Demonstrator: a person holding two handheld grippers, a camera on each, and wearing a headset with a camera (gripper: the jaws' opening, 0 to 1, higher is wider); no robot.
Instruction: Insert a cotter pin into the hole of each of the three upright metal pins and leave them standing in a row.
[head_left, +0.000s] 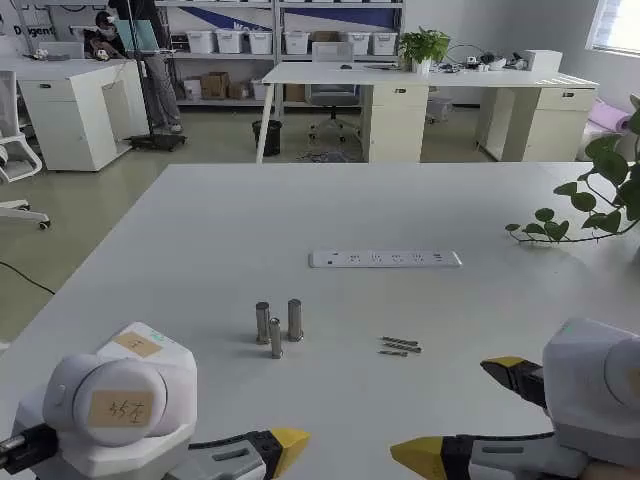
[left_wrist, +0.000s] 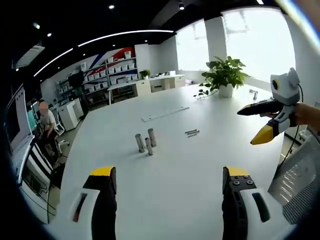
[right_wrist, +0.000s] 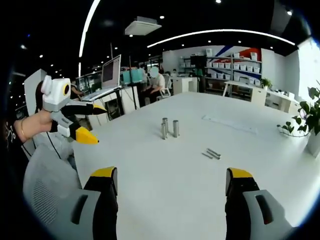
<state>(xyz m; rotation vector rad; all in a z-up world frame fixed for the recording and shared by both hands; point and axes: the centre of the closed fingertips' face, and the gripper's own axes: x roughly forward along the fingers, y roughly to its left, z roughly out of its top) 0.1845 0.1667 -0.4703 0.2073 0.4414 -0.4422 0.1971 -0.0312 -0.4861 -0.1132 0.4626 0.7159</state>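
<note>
In the head view the three metal pins (head_left: 276, 324) stand upright in a tight cluster just left of the frame's centre on the white table (head_left: 180, 260). The cotter pins (head_left: 400, 346) lie loose to their right, and a power strip (head_left: 385, 259) lies above them. The left gripper (left_wrist: 169, 175) rises from the bottom of the left gripper view with its yellow-tipped jaws wide apart and empty, and the right gripper (right_wrist: 171, 173) does the same in the right gripper view.
</note>
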